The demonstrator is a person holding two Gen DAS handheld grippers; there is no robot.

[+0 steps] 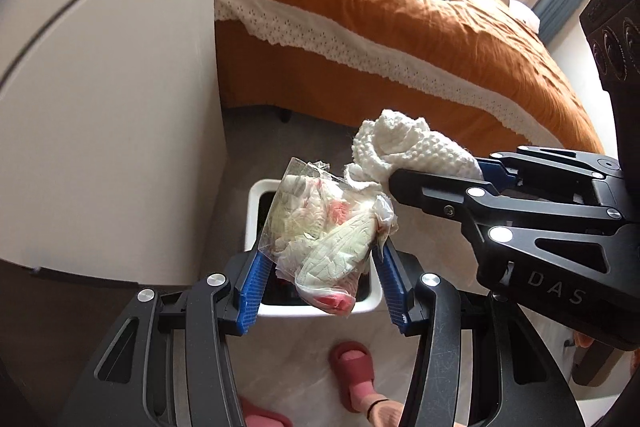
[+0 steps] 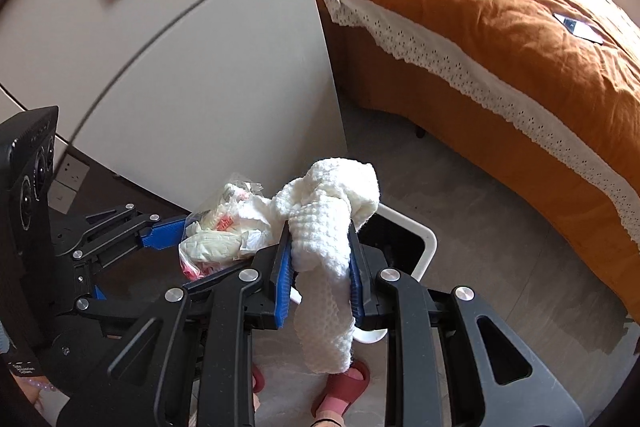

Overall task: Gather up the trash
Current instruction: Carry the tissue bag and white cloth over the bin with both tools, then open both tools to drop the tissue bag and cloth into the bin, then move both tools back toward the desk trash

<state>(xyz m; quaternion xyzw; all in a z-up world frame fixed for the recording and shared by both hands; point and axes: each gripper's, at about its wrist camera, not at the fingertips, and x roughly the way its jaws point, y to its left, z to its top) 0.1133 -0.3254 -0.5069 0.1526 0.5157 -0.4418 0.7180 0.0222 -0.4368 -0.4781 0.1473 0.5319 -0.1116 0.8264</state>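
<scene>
The left tongs (image 1: 320,267) pinch a crinkly plastic bag (image 1: 328,227) of tissues and the right tongs (image 2: 320,267) pinch a wad of paper towel (image 2: 324,247), both above the white bin (image 1: 256,211). Both loads look light and soft, likely to crush, so a hold across the bulk should suit them.

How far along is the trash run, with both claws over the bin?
Pickup looks done: the left claw grips a clear bag of crumpled tissue, and the right claw grips a white cloth. In hand: both are held above the open white bin beside the bed. Left: neither is released yet; lower, open and drop them. Whether other trash remains is not visible.
</scene>
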